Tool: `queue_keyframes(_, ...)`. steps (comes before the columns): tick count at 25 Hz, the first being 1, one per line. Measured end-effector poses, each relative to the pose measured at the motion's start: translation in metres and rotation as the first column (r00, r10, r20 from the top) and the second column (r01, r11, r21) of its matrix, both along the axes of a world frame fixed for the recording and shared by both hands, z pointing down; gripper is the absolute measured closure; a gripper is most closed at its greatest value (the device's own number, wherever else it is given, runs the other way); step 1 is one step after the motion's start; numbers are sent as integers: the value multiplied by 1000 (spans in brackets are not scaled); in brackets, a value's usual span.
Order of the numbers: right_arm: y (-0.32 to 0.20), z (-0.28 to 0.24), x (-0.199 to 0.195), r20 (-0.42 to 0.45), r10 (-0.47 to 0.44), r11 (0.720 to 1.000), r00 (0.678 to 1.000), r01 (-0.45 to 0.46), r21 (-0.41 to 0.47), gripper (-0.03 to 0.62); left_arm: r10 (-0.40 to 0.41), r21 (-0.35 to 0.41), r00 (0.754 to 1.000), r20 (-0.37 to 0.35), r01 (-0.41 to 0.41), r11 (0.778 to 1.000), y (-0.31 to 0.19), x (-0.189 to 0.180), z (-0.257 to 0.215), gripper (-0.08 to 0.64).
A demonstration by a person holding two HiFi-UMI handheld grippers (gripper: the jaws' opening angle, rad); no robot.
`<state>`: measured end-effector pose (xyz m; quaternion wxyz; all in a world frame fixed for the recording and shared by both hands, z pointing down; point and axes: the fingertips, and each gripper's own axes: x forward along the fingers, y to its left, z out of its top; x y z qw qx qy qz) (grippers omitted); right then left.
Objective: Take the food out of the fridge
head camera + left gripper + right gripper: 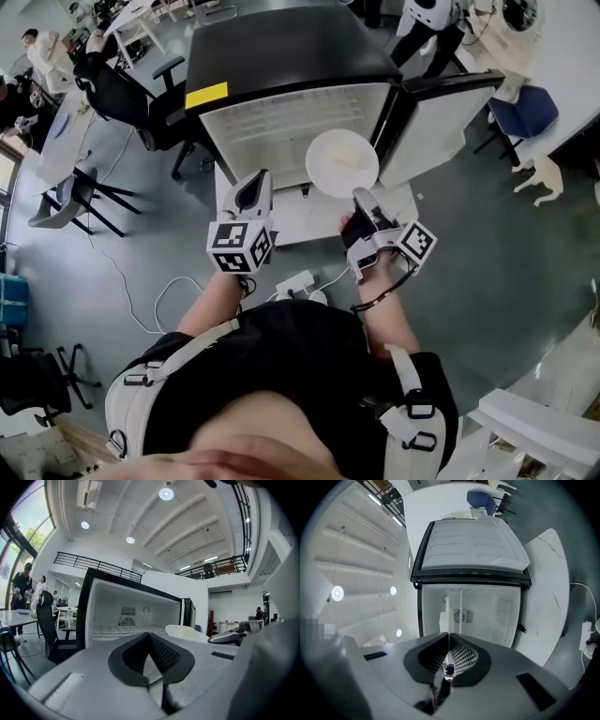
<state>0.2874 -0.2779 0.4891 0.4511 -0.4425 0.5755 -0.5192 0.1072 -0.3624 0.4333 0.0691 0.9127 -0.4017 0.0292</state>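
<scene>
A small black fridge (281, 56) stands open, its door (441, 122) swung out to the right. A round white plate (342, 161) hangs in front of the opening, and what lies on it is too pale to make out. My right gripper (359, 195) is shut on the plate's near rim. In the right gripper view the plate (449, 620) shows edge-on as a thin line running into the right gripper (449, 641). My left gripper (251, 187) is left of the plate, shut and holding nothing. The left gripper (151, 637) faces the fridge's white inside (126, 616), with the plate (187, 632) to its right.
The fridge sits on a low white base (309, 225). A power strip with cables (295, 281) lies on the grey floor by my feet. Office chairs (112, 89) and tables stand at the left, with people beyond them. A blue chair (525, 108) is at the right.
</scene>
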Motion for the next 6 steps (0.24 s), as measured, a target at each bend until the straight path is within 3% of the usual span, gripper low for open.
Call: queue_keyframes(6,-1,1,-3,-4,-3,1000,1000,3,-3,574,2,1,1000,-2,-2,1000,2,-1,0,558)
